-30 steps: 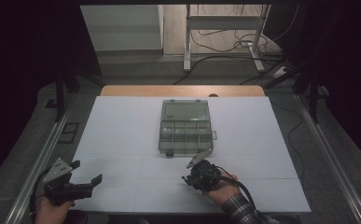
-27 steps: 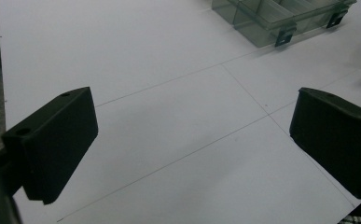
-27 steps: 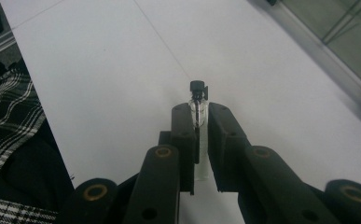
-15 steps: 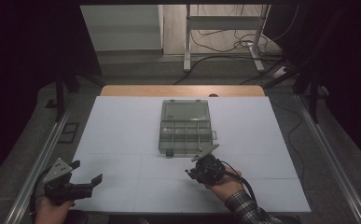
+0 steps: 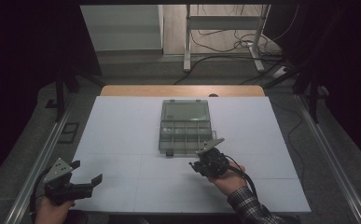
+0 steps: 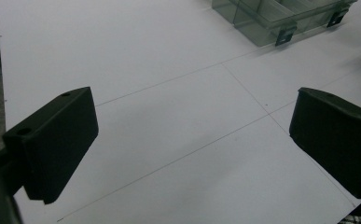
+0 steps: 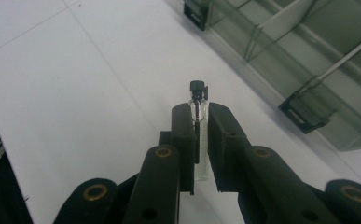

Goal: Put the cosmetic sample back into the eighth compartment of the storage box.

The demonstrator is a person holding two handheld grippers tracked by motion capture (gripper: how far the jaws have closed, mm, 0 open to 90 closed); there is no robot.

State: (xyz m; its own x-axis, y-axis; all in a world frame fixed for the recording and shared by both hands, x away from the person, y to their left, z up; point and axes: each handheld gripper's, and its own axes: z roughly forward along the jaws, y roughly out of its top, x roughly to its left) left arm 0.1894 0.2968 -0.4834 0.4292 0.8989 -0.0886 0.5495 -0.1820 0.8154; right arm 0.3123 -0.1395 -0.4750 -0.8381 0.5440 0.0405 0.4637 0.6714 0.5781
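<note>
Pinching a light, fragile, slippery glass vial [image 7: 199, 135] by its body, the right tongs [image 7: 200, 140] suit it, while the left tongs [image 6: 192, 140] gape wide.

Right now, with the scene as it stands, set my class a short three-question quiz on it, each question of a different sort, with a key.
1. What does the right claw hold?
2. True or false: the left claw stands open with nothing between its jaws.
3. Where is the organiser box on the white table?
A. under the left claw
B. near the middle, just beyond the right claw
C. at the table's far left corner

Key
1. A small clear vial with a black cap, clamped upright between the jaws.
2. True.
3. B.
</note>
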